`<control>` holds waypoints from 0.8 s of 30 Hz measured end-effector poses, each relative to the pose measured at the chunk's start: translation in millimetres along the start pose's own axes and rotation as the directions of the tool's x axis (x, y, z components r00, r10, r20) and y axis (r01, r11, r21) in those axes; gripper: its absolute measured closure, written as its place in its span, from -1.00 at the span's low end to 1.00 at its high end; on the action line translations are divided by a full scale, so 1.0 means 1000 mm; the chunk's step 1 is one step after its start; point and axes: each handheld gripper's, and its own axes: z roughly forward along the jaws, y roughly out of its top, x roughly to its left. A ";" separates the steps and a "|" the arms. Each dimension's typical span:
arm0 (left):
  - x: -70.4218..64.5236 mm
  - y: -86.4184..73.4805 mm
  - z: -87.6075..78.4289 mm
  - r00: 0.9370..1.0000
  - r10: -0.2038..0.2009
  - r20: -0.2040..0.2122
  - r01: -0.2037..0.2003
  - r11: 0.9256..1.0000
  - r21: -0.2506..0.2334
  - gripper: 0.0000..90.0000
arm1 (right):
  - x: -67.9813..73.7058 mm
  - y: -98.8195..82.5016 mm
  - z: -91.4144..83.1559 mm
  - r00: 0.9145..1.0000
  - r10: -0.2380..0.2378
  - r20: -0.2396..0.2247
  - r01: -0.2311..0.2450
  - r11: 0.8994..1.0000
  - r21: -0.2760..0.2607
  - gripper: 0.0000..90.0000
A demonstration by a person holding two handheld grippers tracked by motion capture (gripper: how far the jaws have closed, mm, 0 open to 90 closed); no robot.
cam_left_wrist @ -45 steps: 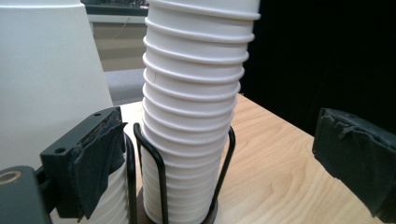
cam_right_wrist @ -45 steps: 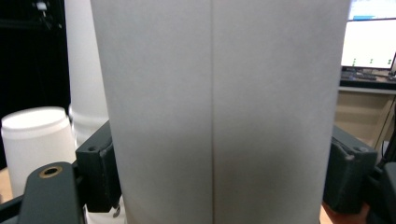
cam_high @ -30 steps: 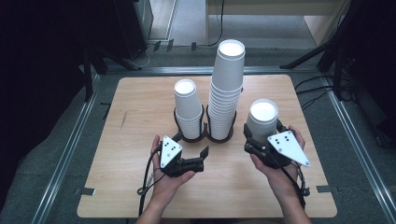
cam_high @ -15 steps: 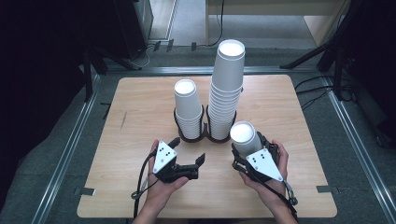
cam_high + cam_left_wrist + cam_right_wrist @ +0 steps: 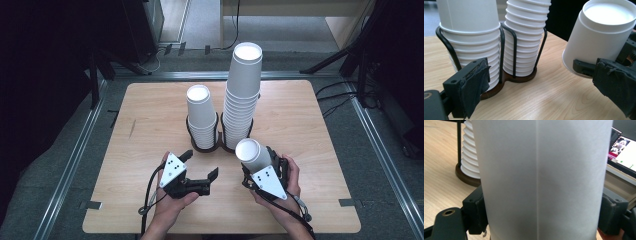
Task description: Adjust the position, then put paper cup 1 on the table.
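Resting inverted beside the wire rack (image 5: 218, 131), a smooth white paper cup (image 5: 252, 156) is clamped by the right gripper (image 5: 260, 172), jaws just easing; left gripper (image 5: 200, 167) held apart, empty.

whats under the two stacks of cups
Both stacks, the short stack and the tall stack, stand upside down in a black wire holder on a dark round base. The cups cover the base's middle.

Matt white paper cup (image 5: 253, 154), smooth pale wood-grain table (image 5: 150, 115), black wire holder (image 5: 218, 131), cloth-taped jaws.
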 end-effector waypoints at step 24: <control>-0.007 0.001 0.001 0.997 -0.017 0.080 0.015 0.999 0.031 -0.97 | 0.018 -0.001 0.000 0.991 -0.137 -0.008 0.137 0.991 -0.013 -0.64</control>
